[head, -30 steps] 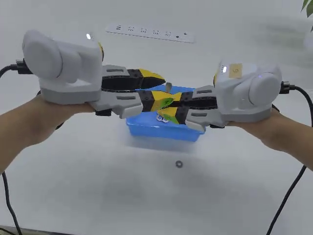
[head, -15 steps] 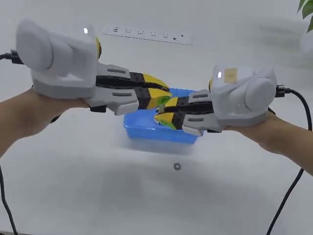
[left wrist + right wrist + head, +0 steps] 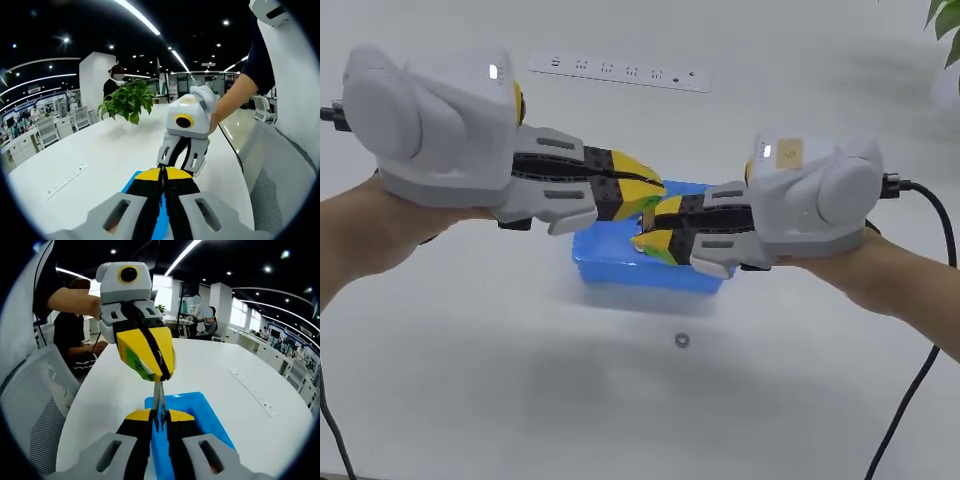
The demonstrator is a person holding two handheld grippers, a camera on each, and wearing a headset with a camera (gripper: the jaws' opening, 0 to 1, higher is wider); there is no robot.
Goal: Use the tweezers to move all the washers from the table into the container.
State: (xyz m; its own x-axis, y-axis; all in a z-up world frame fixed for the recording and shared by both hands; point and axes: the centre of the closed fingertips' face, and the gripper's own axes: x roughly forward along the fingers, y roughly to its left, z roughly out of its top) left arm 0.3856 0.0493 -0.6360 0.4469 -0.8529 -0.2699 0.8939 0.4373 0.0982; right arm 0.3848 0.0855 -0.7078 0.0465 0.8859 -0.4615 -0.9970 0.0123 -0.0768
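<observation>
Left tool (image 3: 655,190) and right tool (image 3: 650,240) both pinch the tweezers (image 3: 159,402) over the container (image 3: 610,264); one washer (image 3: 682,340) waits on the worktop (image 3: 500,390) at its six o'clock.

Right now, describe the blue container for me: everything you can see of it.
The blue container is a shallow rectangular tray, plastic by its look, with a low rim and rounded corners. It sits flat and open on the white table; one washer lies apart on the table, nearer the person. The left tongs and right tongs meet above it, both shut on the tweezers, hiding most of its inside. Only the table visibly touches it.
</observation>
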